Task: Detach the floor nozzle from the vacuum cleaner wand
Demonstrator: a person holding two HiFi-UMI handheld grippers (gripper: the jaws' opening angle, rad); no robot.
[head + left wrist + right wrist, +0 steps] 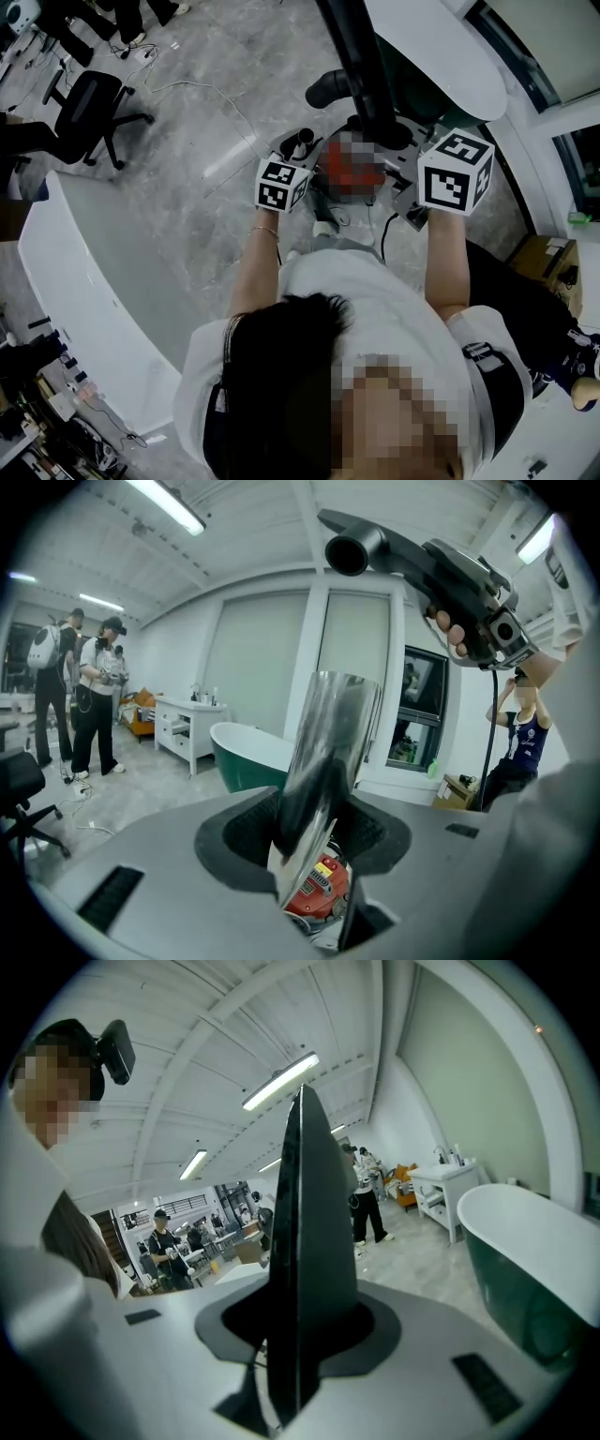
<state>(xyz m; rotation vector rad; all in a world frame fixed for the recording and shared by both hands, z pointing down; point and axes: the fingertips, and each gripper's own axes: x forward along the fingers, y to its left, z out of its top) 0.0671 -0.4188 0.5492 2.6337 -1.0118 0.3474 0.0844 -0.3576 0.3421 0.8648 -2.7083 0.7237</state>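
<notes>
The floor nozzle [361, 61] is off the wand and is held in the air, above the grey floor [216, 122] and beside the white rim of the green bathtub [441, 47]. It is a long, narrow black piece. In the head view it runs from between the two grippers up to the top edge of the picture. On its side it has a short round neck [326, 91], also black, and the end of this neck is open. In the left gripper view the mouth of the neck shows as a dark circle, higher than the wand and clearly apart from it.

The right gripper [295, 1344] is clamped on the floor nozzle. Its jaws press on both faces of the thin black body, which the right gripper view shows edge-on, getting narrower toward the top.

The left gripper [314, 855] is closed tightly on the wand [328, 742], a shiny silver metal tube that stands nearly upright, a little tilted, between the dark pads. Its upper end is free. Below the jaws sits the red body of the vacuum cleaner [319, 892], with a small yellow label on it.
</notes>
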